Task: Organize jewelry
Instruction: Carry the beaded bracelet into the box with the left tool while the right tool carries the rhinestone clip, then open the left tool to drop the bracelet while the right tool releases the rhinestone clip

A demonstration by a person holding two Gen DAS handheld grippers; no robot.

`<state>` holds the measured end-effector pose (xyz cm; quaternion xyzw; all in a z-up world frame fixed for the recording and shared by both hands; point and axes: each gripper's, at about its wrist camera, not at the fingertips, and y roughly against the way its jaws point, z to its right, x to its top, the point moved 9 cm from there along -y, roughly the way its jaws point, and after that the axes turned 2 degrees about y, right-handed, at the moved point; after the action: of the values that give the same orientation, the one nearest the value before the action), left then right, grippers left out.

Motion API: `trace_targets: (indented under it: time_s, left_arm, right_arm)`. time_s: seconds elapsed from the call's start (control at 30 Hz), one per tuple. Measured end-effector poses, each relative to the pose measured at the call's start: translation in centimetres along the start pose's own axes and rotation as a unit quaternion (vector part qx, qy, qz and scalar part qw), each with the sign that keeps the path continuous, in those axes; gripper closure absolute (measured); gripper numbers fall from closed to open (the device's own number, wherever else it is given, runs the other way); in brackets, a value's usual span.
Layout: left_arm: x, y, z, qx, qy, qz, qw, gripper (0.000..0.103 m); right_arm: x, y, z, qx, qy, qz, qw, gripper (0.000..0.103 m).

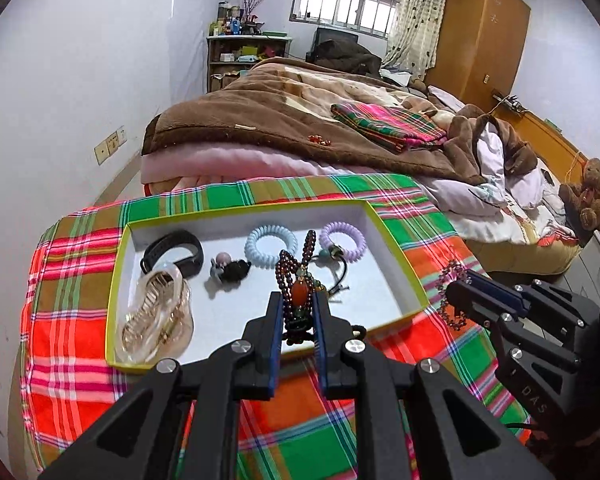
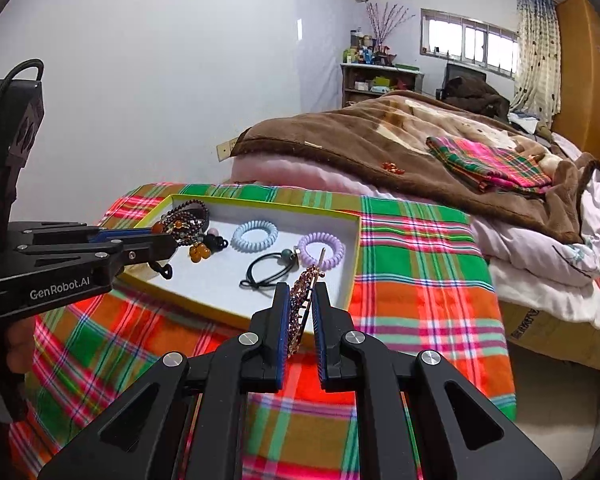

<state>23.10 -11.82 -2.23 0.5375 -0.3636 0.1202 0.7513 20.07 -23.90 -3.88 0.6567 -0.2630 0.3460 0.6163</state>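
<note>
A white tray (image 1: 396, 264) with a yellow-green rim lies on a plaid cloth. My left gripper (image 1: 298, 299) is shut on a dark red bead string (image 1: 286, 264) with an orange pendant, held above the tray's near edge. To its right my right gripper (image 1: 458, 280) is shut on a sparkly purple hair clip (image 1: 452, 300). In the right wrist view the right gripper (image 2: 300, 294) pinches that hair clip (image 2: 300, 308) over the tray's near rim (image 2: 354, 264). At the left, the left gripper (image 2: 168, 240) holds the bead string (image 2: 184, 222).
In the tray lie a black band (image 1: 172, 252), a clear hair claw (image 1: 156, 320), a blue coil tie (image 1: 266, 246), a purple coil tie (image 1: 342, 240) and a black hair tie (image 2: 268, 270). Behind is a bed with a brown blanket (image 1: 260, 120) and a folded plaid cloth (image 1: 388, 124).
</note>
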Motion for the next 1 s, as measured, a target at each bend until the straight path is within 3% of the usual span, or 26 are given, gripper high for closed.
trace_targets:
  time_s: [0.47,1.0]
  left_arm:
    - [0.3,-3.8,-1.8,-0.003,0.023,-0.028,0.9993,0.088]
    - [-0.9,-6.1,-2.0,-0.004,0.028,-0.054,0.9981,0.088]
  right_arm:
    - [0.0,-5.4,-0.7,0.012,-0.008,-0.038,0.999,0.092]
    - [-1.4,-7.8,0.0,0.020,-0.024,-0.064,0.997,0.092]
